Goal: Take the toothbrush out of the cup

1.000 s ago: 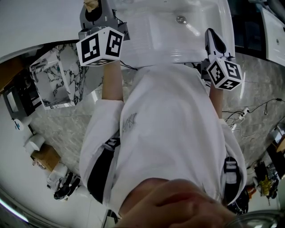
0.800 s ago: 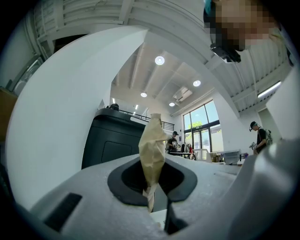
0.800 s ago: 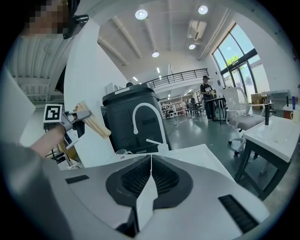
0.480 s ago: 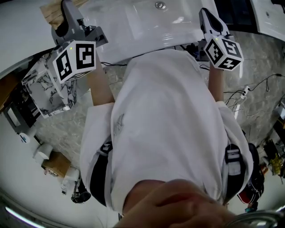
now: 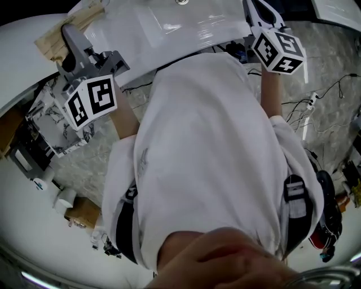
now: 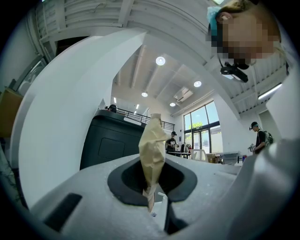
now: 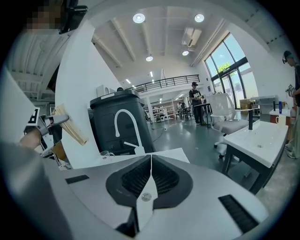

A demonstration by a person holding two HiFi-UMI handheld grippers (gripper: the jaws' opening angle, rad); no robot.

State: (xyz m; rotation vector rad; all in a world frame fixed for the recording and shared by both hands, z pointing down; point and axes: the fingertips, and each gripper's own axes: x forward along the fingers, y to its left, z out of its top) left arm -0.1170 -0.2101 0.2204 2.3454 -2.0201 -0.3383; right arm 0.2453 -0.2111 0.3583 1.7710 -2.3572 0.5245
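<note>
My left gripper (image 6: pixel 152 199) is shut on a long tan paper packet (image 6: pixel 152 147) that stands up from between its pads. In the head view this gripper (image 5: pixel 67 34) is at the upper left with the packet (image 5: pixel 53 38) beside it. From the right gripper view the left gripper (image 7: pixel 50 121) and the packet (image 7: pixel 71 126) show at the far left. My right gripper (image 7: pixel 151 160) is shut with nothing between its pads, and it sits at the head view's top right (image 5: pixel 255 10). A small clear cup (image 7: pixel 107 153) stands on the white counter. No bare toothbrush shows.
A white basin (image 5: pixel 186 25) lies ahead of the person, with a white curved faucet (image 7: pixel 125 123) before a black bin (image 7: pixel 119 110). A marble-patterned box (image 5: pixel 56 127) stands at the left on the floor. A white table (image 7: pixel 262 138) is at the right. Cables run over the stone floor.
In the head view the left gripper has shifted left and down, and the right gripper has moved up. The basin has slid toward the top edge. Both grips look unchanged.
</note>
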